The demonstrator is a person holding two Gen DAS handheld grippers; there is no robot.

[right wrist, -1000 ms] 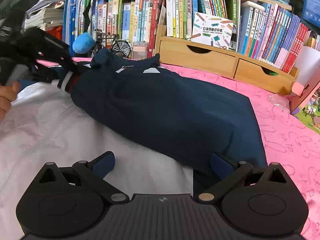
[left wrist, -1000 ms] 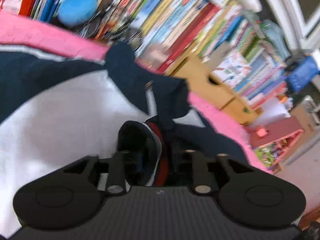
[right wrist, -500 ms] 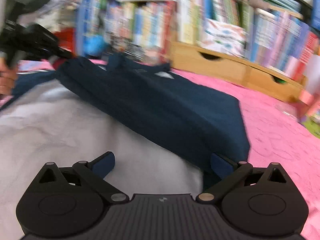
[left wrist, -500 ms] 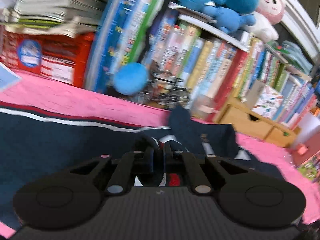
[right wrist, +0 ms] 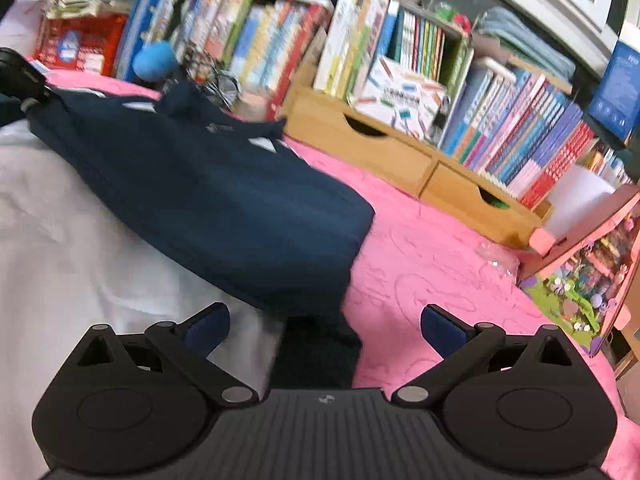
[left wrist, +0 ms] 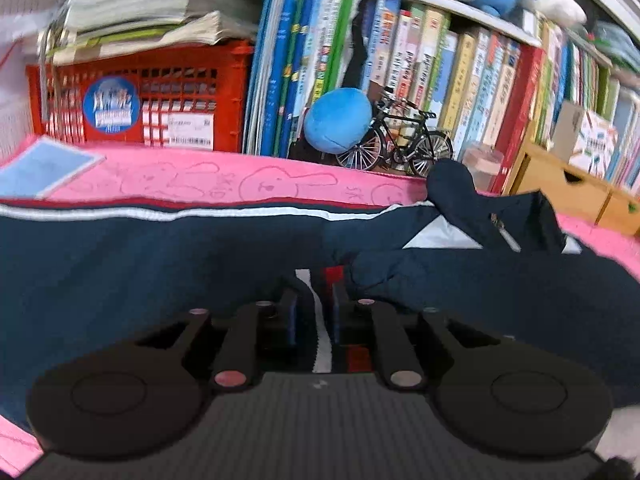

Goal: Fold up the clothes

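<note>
Across the pink bedspread [left wrist: 168,176], along its far edge by the bookshelf [left wrist: 440,72], lies the navy jacket [left wrist: 132,264], its long axis running side to side in the left wrist view, with the white-and-red stripe on its far border. One sleeve is laid over the body; its striped cuff [left wrist: 322,322] sits right between the fingers of the left gripper [left wrist: 314,316], whose narrow jaws are opening, the pads seemingly just off the cloth. In my judgement the sleeve fold is being let go here.

Toward the near edge of the bedspread, the right gripper [right wrist: 324,326] stands wide and holds nothing, with the jacket's dark hem corner [right wrist: 320,344] directly ahead between its fingers and the white lining [right wrist: 60,240] to its left. That hand looks nearer the hem, so a fold toward the collar would likely start from it.
</note>
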